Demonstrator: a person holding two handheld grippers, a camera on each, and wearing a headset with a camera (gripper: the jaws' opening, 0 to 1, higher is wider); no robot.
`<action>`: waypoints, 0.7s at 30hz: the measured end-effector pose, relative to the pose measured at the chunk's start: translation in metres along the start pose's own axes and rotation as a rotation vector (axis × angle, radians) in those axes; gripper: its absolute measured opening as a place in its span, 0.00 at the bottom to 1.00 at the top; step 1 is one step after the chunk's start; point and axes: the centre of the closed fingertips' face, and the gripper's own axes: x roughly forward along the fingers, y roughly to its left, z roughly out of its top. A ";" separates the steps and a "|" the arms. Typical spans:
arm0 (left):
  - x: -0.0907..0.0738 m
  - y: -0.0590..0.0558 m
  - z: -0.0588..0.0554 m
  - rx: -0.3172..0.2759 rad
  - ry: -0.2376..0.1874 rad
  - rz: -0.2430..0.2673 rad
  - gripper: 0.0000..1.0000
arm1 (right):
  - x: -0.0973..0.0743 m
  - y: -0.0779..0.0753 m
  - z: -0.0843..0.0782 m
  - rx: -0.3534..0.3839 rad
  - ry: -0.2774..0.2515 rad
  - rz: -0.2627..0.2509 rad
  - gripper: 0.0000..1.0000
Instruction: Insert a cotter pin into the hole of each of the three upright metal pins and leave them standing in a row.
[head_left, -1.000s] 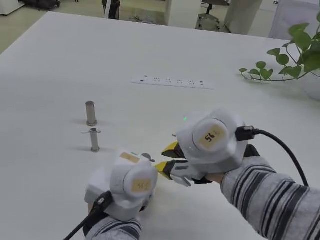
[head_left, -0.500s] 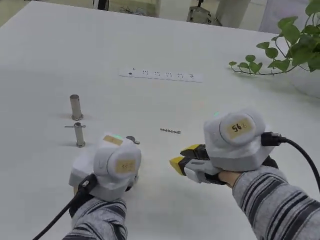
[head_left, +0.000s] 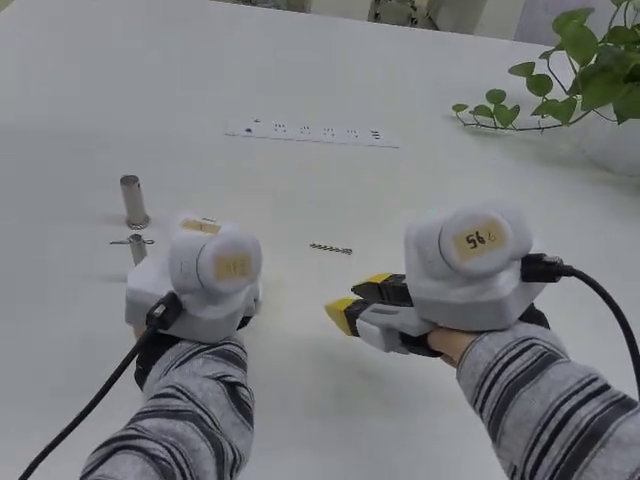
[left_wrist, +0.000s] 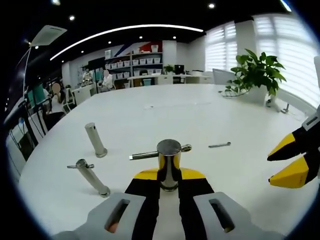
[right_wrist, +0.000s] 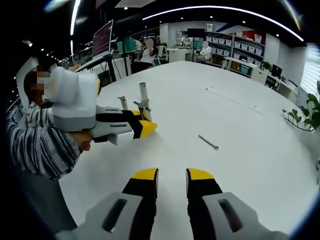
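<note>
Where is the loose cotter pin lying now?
In the head view the loose cotter pin lies flat on the table, just beyond the right gripper and short of the power strip.

Three short silver metal pins are standing upright in a row on the white table (left_wrist: 150, 115). The farthest pin (left_wrist: 95, 140) is standing bare. The middle pin (left_wrist: 93, 178) is carrying a cotter pin (left_wrist: 80, 164) crosswise just under its head. The nearest pin (left_wrist: 169, 162) is sitting between the left gripper (left_wrist: 169, 175) jaws, which are pressing its shank, with a second cotter pin (left_wrist: 150, 154) running through it. A loose cotter pin (left_wrist: 219, 145) is lying flat on the table, well apart to the right.
</note>
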 end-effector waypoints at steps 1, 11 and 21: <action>0.001 0.001 -0.001 -0.005 0.003 0.005 0.09 | 0.000 -0.001 0.001 -0.001 -0.001 -0.001 0.18; 0.004 0.002 -0.007 -0.030 0.025 0.031 0.09 | -0.002 -0.007 -0.002 0.002 0.000 -0.002 0.26; 0.005 -0.001 -0.010 -0.005 0.031 0.027 0.09 | -0.003 -0.007 -0.007 0.031 0.008 0.010 0.30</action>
